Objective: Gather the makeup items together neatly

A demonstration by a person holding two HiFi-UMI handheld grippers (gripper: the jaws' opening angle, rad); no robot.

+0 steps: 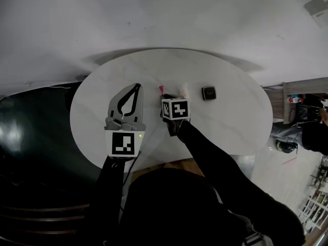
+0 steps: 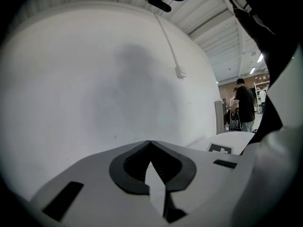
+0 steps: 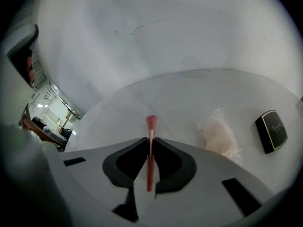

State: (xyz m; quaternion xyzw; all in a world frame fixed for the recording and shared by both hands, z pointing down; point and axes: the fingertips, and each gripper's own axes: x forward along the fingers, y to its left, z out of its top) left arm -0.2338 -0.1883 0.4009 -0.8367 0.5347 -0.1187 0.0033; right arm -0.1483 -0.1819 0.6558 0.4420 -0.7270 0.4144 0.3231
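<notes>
A thin pink makeup brush (image 3: 150,148) is pinched between the jaws of my right gripper (image 3: 150,140), its pink tip (image 1: 161,89) poking out over the round white table (image 1: 102,111). My right gripper (image 1: 167,97) points steeply down near the table's middle, its marker cube on top. Just right of it lies a pale puff in a clear bag (image 3: 218,135) (image 1: 183,90). Further right is a black square compact (image 3: 271,130) (image 1: 209,93). My left gripper (image 1: 136,87) hovers to the left, its jaws (image 2: 150,143) closed with nothing between them.
The table's rim (image 1: 256,147) curves close on the near right. Dark floor (image 1: 31,137) lies left of the table. A person (image 2: 245,103) stands far off by shelves. A white wall (image 2: 94,79) rises behind the table.
</notes>
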